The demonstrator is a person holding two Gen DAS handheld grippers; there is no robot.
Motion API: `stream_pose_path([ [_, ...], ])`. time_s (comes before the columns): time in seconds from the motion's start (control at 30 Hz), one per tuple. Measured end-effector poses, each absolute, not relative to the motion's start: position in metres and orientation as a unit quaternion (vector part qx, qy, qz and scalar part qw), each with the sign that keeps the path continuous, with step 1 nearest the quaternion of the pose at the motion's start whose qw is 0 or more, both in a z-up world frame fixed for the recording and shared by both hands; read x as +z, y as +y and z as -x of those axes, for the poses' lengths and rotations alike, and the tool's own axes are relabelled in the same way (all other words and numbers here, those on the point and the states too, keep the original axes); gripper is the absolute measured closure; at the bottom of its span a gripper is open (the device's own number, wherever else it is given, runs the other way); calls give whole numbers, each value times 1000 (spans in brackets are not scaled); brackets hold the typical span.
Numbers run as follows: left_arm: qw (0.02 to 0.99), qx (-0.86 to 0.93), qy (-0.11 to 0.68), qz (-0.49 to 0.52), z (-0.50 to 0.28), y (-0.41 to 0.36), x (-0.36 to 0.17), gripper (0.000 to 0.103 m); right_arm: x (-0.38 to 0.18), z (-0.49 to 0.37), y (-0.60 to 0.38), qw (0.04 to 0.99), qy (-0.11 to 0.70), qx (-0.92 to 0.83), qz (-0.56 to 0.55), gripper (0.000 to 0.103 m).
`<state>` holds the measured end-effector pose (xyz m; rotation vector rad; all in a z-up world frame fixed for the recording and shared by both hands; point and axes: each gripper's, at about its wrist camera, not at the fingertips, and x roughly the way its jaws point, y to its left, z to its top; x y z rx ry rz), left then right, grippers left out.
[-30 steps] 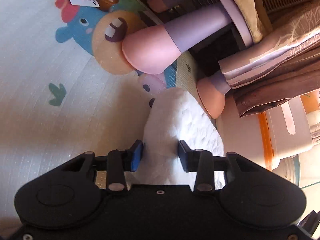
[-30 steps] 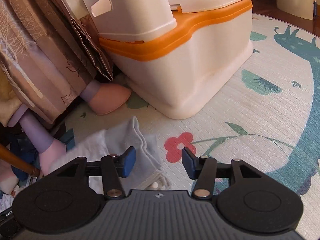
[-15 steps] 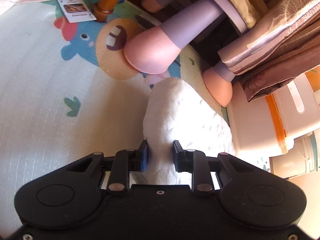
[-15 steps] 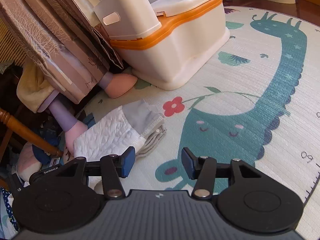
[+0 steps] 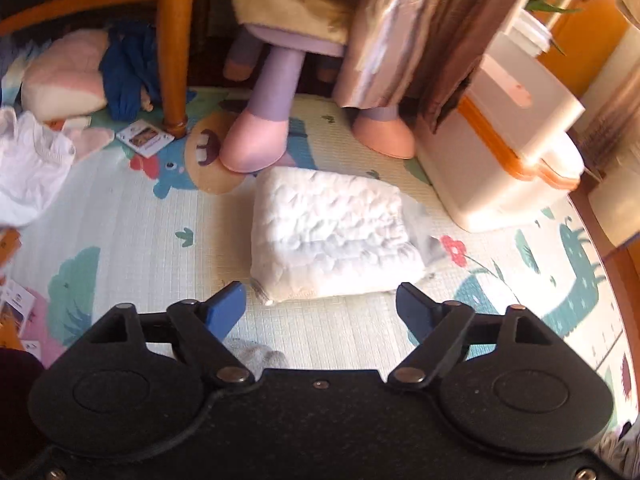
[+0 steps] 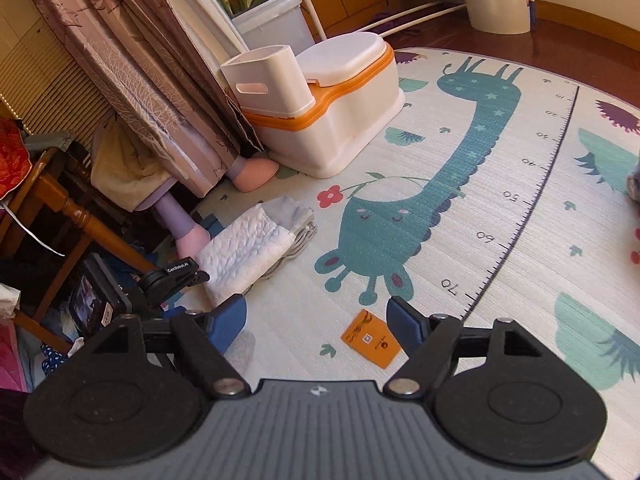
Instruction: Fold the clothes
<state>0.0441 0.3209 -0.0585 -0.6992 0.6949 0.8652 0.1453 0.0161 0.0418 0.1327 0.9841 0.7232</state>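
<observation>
Release step: the folded white garment (image 5: 332, 236) lies on the play mat (image 5: 120, 240), and neither gripper has hold of it. The left gripper (image 5: 320, 308) hangs above the near edge of the bundle; its jaws have just been opening, they stand wide apart, and nothing is between them. The right gripper (image 6: 318, 320) is well apart from the bundle, over bare mat near an orange card (image 6: 370, 342); its jaws have likewise just been opening and are empty.

Judgement: this piece appears finished and set down. The next move calls for another unfolded item. A loose white cloth (image 5: 28, 168) lies crumpled at the left edge of the left wrist view and is a likely candidate. Both grippers would need to travel to it, find two corners or an edge, and close on a single layer.

Condition of the garment: it forms a compact, roughly rectangular bundle with a quilted, puckered white face. A grey layer (image 6: 290, 210) shows at one end, and several stacked layer edges are visible along the near side. The bundle sits flat on the mat, just beside a pink and purple stool foot (image 5: 256, 144) and near a white and orange potty (image 6: 340, 120), touching neither as far as can be told. The fold appears stable.
</observation>
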Motion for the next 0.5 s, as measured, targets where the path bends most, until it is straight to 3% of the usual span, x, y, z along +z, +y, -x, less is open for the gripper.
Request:
stream_pose_path([
  [0.2,832,371,336,240,-18,274,22,8,100,-85,-55,835,445,316,-69,0],
  [0.37,850,345,355,179,7,242,62,0,120,-45,-101,844,436,298,-93,0],
  [0.5,856,331,371,141,35,220,78,0,115,-31,-108,841,447,279,-124,0],
])
